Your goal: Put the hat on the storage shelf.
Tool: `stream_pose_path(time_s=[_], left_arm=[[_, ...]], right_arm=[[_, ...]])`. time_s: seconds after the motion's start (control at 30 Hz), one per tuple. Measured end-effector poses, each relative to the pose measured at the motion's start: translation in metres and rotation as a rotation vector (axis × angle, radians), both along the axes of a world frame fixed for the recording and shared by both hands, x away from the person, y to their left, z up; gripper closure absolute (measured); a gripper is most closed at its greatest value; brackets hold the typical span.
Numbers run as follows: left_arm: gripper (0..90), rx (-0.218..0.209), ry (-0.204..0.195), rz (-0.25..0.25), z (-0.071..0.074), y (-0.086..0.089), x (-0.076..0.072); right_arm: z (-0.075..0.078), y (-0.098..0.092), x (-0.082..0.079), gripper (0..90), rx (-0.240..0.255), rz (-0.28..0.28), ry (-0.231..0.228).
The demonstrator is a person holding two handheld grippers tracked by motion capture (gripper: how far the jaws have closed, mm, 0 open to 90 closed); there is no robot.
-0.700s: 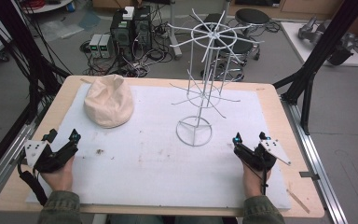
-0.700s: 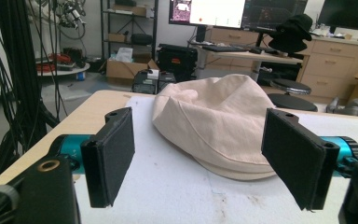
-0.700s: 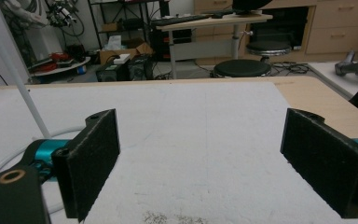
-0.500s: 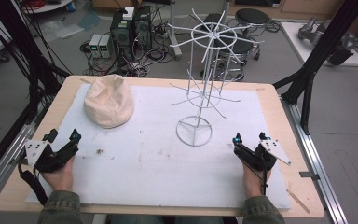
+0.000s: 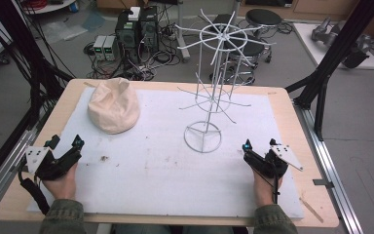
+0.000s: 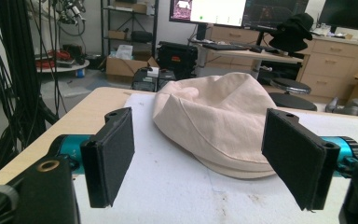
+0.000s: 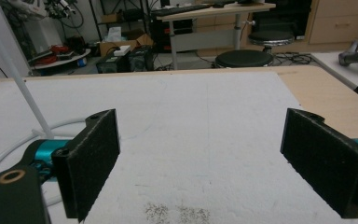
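On the white mat (image 5: 165, 180), nothing begun: cream cloth hat (image 5: 113, 111) lying far-left, untouched, well apart from bare wire rack (image 5: 214, 87); left gripper (image 5: 64, 142) and right gripper (image 5: 259, 144) both agape, empty, near edge.

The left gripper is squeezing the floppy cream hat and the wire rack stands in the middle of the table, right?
Not quite. The left gripper is not squeezing the cream hat. The left gripper view shows its jaws wide open, with the hat lying on the table beyond them. The wire rack does stand in the middle.
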State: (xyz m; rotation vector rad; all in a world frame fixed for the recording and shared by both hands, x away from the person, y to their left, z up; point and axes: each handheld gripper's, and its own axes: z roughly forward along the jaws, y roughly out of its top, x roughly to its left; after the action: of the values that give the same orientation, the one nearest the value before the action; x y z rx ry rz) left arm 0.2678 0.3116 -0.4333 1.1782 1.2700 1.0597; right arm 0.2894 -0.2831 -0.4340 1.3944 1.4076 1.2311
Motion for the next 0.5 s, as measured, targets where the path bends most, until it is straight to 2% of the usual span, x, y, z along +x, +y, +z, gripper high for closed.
stream_pose_path(time_s=[0.2, 0.37, 0.5], left_arm=[[25.5, -0.003, 0.004, -0.009, 0.000, -0.001, 0.000], [24.1, 0.012, 0.010, -0.048, 0.003, -0.002, 0.001], [22.7, 0.004, 0.003, -0.075, 0.011, -0.004, 0.004]], right_arm=[[0.000, -0.001, -0.001, 10.9, 0.006, -0.007, -0.002], [0.000, 0.000, -0.001, 10.9, -0.002, -0.003, 0.002], [-0.001, 0.002, 0.000, 10.9, -0.011, -0.001, 0.014]])
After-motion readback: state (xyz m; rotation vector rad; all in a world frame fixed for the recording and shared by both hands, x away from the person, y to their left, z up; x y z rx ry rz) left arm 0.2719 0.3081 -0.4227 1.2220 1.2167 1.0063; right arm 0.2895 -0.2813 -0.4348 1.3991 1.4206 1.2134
